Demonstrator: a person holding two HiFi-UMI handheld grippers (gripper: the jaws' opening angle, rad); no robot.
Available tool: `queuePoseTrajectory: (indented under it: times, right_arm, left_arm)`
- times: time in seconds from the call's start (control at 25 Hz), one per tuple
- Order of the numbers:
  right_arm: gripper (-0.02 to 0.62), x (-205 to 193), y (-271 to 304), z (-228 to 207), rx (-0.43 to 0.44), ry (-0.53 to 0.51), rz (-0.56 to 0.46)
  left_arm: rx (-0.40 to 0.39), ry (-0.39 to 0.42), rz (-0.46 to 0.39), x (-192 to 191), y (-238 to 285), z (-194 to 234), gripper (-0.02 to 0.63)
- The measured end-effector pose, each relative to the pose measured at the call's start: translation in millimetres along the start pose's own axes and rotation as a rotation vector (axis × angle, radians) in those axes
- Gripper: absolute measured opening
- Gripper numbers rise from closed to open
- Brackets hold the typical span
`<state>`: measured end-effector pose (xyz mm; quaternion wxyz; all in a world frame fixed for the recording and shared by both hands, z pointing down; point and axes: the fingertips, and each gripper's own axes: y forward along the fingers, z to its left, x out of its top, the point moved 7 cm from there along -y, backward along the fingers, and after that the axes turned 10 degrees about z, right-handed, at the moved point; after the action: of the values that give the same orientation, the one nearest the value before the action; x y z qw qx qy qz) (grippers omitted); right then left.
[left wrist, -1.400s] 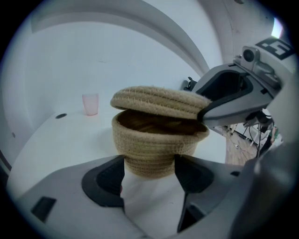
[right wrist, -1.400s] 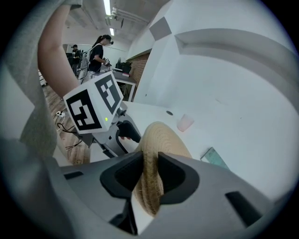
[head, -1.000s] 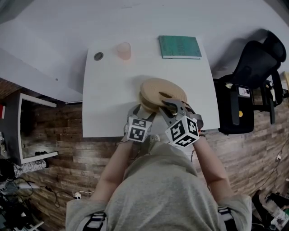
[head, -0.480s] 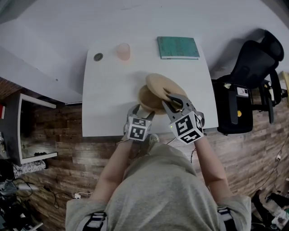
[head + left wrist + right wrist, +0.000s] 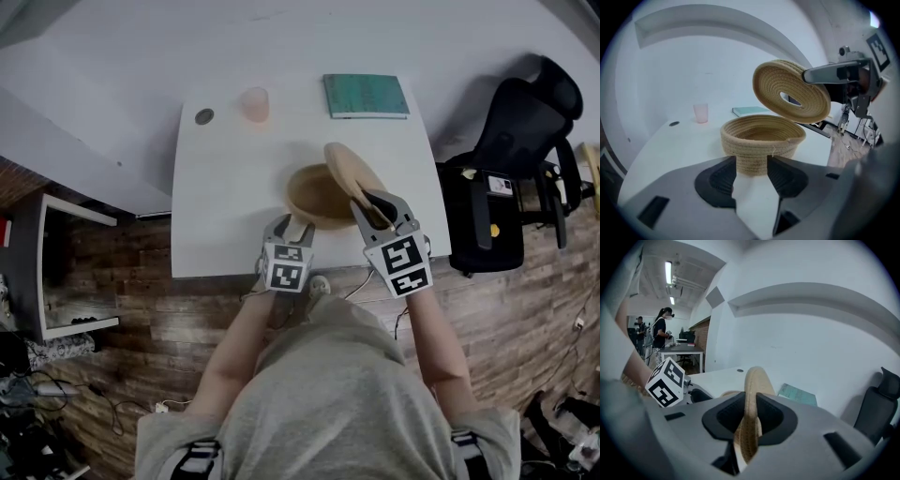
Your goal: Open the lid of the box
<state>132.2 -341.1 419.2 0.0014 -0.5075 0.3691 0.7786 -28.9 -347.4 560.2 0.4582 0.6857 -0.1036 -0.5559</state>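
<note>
Lid (image 5: 351,173) clear of box (image 5: 314,199) on surface (image 5: 225,187), tilted above its right rim, edge pinched by right tongs (image 5: 380,212). Left tongs (image 5: 751,169) part open, jaws have just been closing, nothing gripped, box wall just ahead. Risk: thin edge pinch slips, lid drops; unheld box shifts.

Box (image 5: 317,199) on table (image 5: 225,169) at near edge, lid (image 5: 349,172) tilted over its right rim, cup (image 5: 255,104) and book (image 5: 366,96) at far edge, chair (image 5: 525,141) at right.
</note>
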Motion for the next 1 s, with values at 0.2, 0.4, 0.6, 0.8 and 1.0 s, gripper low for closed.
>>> queuePoseTrajectory:
  times: [0.2, 0.4, 0.6, 0.8, 1.0]
  right_arm:
    - [0.075, -6.8, -20.7, 7.3, -0.02, 0.058, -0.023]
    - [0.075, -16.2, -43.0, 23.8, -0.035, 0.105, -0.044]
    - [0.075, -25.2, -66.6, 45.6, -0.04, 0.152, -0.065]
    - [0.075, -32.9, -94.0, 72.9, -0.048, 0.193, -0.103]
    - [0.075, -43.1, -119.1, 98.2, -0.044, 0.22, -0.12]
  left_arm:
    - [0.022, -0.007, -0.036, -2.1, -22.8, -5.4, 0.132]
    - [0.051, -0.015, -0.094, -9.0, -51.6, -10.9, 0.063]
    - [0.051, -0.03, -0.149, -19.7, -86.2, -19.3, 0.031]
    - [0.032, -0.04, -0.2, -33.9, -124.1, -33.5, 0.021]
    - [0.005, -0.046, -0.257, -47.7, -160.0, -47.7, 0.018]
